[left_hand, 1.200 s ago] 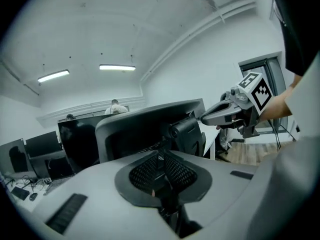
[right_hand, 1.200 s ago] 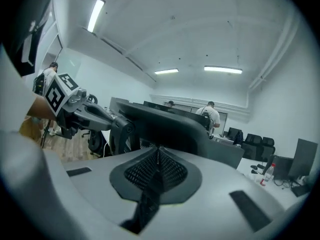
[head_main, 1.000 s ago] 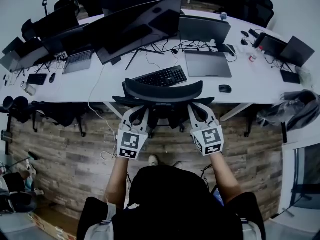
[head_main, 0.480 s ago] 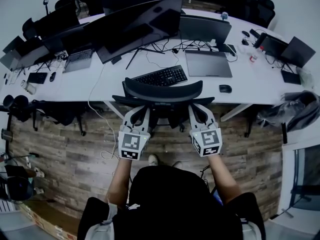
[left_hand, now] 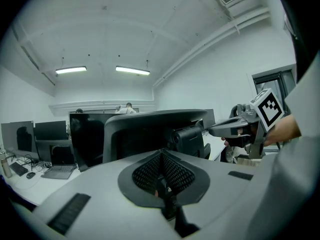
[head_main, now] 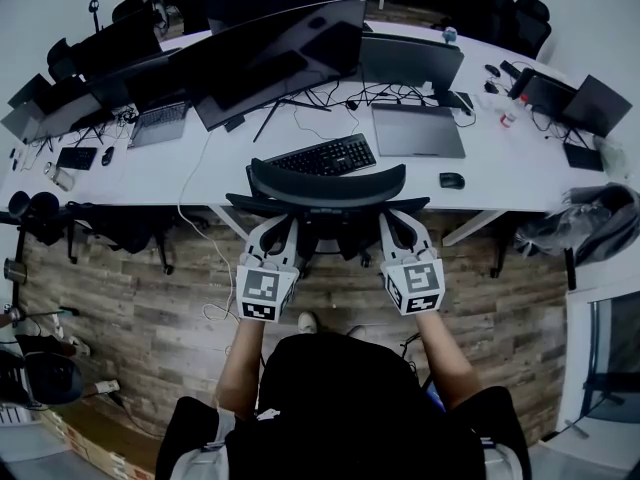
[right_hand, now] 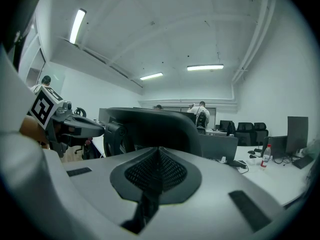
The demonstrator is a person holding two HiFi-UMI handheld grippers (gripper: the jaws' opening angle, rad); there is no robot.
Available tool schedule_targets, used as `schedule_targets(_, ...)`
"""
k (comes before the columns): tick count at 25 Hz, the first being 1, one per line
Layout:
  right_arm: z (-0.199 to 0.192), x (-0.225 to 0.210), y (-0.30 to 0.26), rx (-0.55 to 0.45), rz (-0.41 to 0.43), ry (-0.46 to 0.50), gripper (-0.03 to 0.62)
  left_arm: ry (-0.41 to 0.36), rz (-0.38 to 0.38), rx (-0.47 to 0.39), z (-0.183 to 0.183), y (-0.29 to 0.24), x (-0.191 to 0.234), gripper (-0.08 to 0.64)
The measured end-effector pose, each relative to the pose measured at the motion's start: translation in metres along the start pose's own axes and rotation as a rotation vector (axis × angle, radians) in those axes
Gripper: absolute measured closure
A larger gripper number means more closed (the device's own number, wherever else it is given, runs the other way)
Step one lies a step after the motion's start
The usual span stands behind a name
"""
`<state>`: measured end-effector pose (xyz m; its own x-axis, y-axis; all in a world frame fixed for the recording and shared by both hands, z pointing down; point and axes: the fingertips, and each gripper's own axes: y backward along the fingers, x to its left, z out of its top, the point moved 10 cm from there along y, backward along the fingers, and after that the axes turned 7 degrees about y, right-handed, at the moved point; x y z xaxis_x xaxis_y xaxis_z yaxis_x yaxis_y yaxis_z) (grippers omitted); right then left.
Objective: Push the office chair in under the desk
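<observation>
The office chair stands with its back to the person, its curved headrest already over the near edge of the white desk, just short of the keyboard. Compared with a second ago almost nothing differs. The chair keeps the same spot against the desk, and both grippers sit only a shade nearer the person.

The left gripper and the right gripper each have their jaws pressed together with nothing between them (the left has only just pinched fully shut). Their tips point at the two sides of the chair's back, by the armrests. Whether they actually touch it, I cannot tell.

The standstill suggests the push is spent. The chair looks about as far under as the desk allows, so the task seems all but finished.
</observation>
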<state>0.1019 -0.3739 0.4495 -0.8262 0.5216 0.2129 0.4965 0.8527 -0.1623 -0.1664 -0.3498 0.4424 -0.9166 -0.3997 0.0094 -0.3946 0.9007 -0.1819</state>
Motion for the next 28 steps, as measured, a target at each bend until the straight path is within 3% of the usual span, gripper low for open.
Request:
schedule_targets(7, -0.0019, -0.0011, 0.0001, 0.006, 0.004, 0.004, 0.568, 0.036, 0.002, -0.016, 0.0047, 0.0002, -0.0011, 0.546)
schedule_targets(28, -0.0044, -0.0046, -0.0015, 0.013, 0.011, 0.021, 0.568, 0.023, 0.006, -0.016, 0.0016, -0.0039, -0.0043, 0.546)
